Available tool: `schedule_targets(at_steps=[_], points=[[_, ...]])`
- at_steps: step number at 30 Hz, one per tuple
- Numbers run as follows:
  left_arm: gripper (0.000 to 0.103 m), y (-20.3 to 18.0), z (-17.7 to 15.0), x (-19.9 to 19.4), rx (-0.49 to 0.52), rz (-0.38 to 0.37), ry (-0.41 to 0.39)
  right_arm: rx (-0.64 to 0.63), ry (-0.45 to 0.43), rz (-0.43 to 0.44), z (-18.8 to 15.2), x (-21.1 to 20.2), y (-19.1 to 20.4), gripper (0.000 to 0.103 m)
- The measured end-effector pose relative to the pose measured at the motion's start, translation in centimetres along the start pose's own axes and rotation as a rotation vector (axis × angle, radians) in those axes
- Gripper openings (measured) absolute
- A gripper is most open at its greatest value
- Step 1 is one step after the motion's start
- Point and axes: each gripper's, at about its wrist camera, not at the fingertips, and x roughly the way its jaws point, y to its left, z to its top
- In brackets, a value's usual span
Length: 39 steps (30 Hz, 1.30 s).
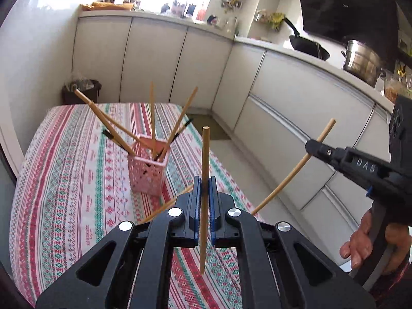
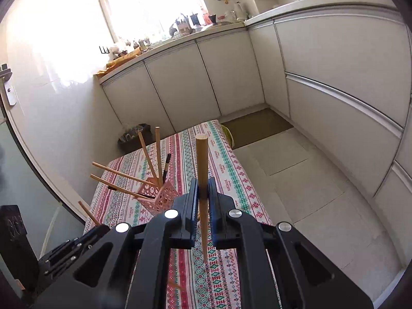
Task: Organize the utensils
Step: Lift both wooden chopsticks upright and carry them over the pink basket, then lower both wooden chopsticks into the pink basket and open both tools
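A pink perforated holder (image 1: 148, 172) stands on the striped tablecloth (image 1: 77, 170) with several wooden and black chopsticks leaning out of it. It also shows in the right wrist view (image 2: 161, 195). My left gripper (image 1: 205, 188) is shut on an upright wooden chopstick (image 1: 205, 159), near and to the right of the holder. My right gripper (image 2: 203, 188) is shut on another upright wooden chopstick (image 2: 201, 159). In the left wrist view the right gripper (image 1: 312, 147) holds its chopstick (image 1: 293, 170) off the table's right side.
Another wooden chopstick (image 1: 167, 204) lies on the cloth behind the left gripper's fingers. White cabinets (image 1: 296, 97) run along the back and right. A black bin (image 1: 82, 91) stands beyond the table. A pan (image 1: 307, 43) and a steel pot (image 1: 361, 61) sit on the counter.
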Motion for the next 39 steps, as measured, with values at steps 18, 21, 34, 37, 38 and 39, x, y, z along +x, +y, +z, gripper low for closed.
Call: schedule_targets(at_steps=[18,21,34,37,38,39], points=[[0.005,1.7,11.6,-2.3,0.03,0.114,-0.24,-0.041,-0.036,0.077,5.0,0.5,3.5,0.008],[0.005,2.4,12.7,-0.9,0.043,0.159,-0.245,-0.045,-0.04,0.084,5.4,0.9,3.7,0.008],[0.006,7.3,9.2,6.0,-0.039,0.241,-0.167,-0.051,-0.032,0.111,6.3,4.3,5.1,0.008],[0.014,7.4,9.4,4.0,-0.061,0.224,-0.196,-0.063,-0.043,0.127,6.9,4.7,6.1,0.008],[0.016,7.4,9.6,3.5,-0.067,0.215,-0.197,-0.064,-0.05,0.133,7.1,4.9,6.5,0.008],[0.016,7.5,9.8,2.9,-0.075,0.209,-0.206,-0.066,-0.059,0.138,7.4,5.0,6.8,0.008]])
